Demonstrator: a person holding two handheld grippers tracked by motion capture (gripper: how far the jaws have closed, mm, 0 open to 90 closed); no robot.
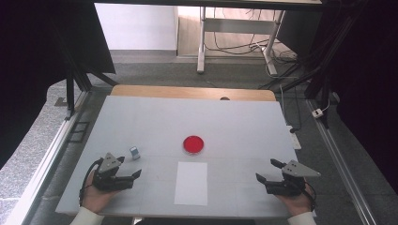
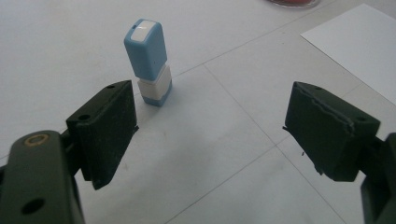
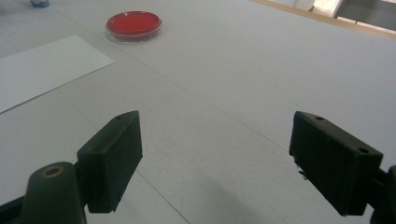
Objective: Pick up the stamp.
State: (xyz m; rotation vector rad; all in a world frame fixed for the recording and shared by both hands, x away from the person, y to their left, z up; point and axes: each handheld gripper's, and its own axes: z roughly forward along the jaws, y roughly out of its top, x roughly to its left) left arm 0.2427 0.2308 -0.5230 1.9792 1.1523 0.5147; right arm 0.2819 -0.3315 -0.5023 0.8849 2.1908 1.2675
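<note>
While both grippers rest low at the near edge of the table, the small blue-and-white stamp stands upright on the white tabletop, just ahead of the left gripper and a little to its outer side. From the left gripper view the stamp shows a blue upper body with a white patch on top, a white band below and a thin blue base; it sits just beyond the tip of one black jaw, not between the two and not touching either. In the high view the stamp is a tiny pale block close to the grey plate on that gripper.

That left gripper is released, its jaws spread wide with only bare tabletop between them. A hand in a white sleeve holds it from below.

Farther toward the middle lies a white sheet of paper, flat and squared to the table edge, between the two grippers. Just beyond the sheet's far edge sits a round red dish with a clear rim, apart from the paper.

Off on the other side, the right gripper is likewise released, jaws wide apart over bare surface, well away from stamp, paper and dish.
</note>
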